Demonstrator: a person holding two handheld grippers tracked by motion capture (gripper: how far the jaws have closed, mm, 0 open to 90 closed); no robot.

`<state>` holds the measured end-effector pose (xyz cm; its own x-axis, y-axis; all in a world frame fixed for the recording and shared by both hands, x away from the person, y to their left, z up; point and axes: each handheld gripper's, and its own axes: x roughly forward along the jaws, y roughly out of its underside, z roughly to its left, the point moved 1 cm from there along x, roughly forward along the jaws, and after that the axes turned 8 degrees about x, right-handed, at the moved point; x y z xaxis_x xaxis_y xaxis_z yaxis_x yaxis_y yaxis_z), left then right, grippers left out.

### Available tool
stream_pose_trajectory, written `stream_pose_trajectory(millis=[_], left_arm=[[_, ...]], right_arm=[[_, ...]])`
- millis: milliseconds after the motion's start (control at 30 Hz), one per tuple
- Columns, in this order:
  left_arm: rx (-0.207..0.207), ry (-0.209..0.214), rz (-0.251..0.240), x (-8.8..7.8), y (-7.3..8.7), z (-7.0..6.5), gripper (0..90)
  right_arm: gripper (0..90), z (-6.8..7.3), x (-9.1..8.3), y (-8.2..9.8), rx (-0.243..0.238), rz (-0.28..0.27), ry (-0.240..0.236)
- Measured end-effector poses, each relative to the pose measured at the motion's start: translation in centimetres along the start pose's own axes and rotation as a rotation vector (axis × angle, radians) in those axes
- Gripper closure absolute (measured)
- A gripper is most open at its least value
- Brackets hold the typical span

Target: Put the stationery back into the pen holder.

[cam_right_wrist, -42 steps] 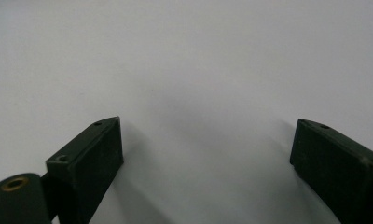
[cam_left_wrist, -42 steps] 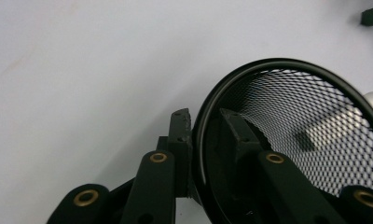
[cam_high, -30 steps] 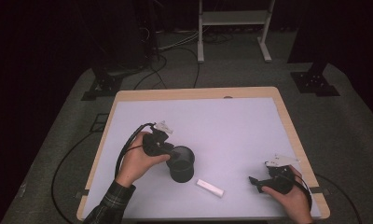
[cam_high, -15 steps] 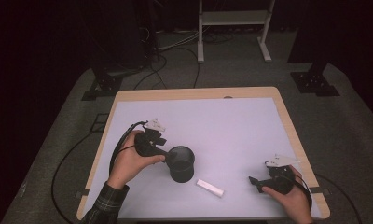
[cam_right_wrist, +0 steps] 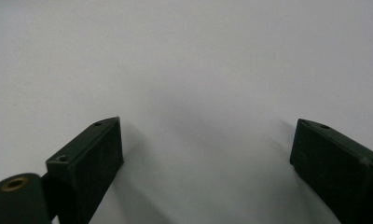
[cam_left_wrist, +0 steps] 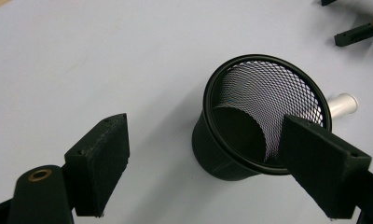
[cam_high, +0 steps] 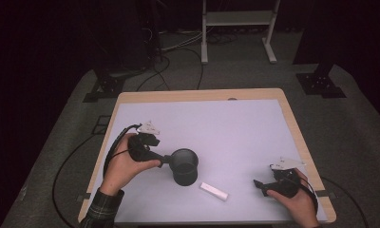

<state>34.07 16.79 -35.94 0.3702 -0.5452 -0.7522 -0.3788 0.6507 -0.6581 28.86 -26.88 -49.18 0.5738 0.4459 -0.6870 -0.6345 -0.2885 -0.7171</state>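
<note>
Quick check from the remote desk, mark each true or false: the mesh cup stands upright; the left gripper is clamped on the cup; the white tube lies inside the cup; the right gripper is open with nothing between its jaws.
1. The mesh cup stands upright on the table. True.
2. The left gripper is clamped on the cup. False: its jaws have just been opening and stand wide, pads off the cup.
3. The white tube lies inside the cup. False: it lies on the table beside it.
4. The right gripper is open with nothing between its jaws. True.
</note>
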Motion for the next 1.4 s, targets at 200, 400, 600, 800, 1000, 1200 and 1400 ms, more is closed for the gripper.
stream_pose_trajectory(millis=[200,400,600,800,1000,1200,1400], left_arm=[[0.011,-0.023,-0.010,-0.5,0.6,-0.1,10.5],[0.017,-0.039,-0.011,-1.1,1.8,-0.2,9.6],[-0.008,-0.076,-0.020,-1.4,3.2,0.0,9.6],[-0.001,-0.094,-0.029,-1.4,4.6,0.1,9.6],[-0.013,-0.112,-0.033,-1.2,6.0,0.1,9.6],[-0.020,-0.123,-0.034,-1.0,7.2,0.1,9.6],[-0.025,-0.132,-0.030,-0.7,8.6,0.0,9.5]], right_arm=[[8.3,0.0,0.0,0.0,-0.003,0.000,0.002],[8.3,0.0,0.0,0.0,-0.003,0.002,0.003],[8.2,0.1,0.0,0.0,-0.004,0.002,0.004],[8.2,0.1,0.0,0.0,-0.004,0.003,0.004],[8.2,0.0,0.0,0.0,-0.004,0.002,0.003],[8.1,0.0,0.0,0.0,-0.002,0.001,0.001],[8.1,0.0,0.0,0.0,-0.003,0.001,0.001]])
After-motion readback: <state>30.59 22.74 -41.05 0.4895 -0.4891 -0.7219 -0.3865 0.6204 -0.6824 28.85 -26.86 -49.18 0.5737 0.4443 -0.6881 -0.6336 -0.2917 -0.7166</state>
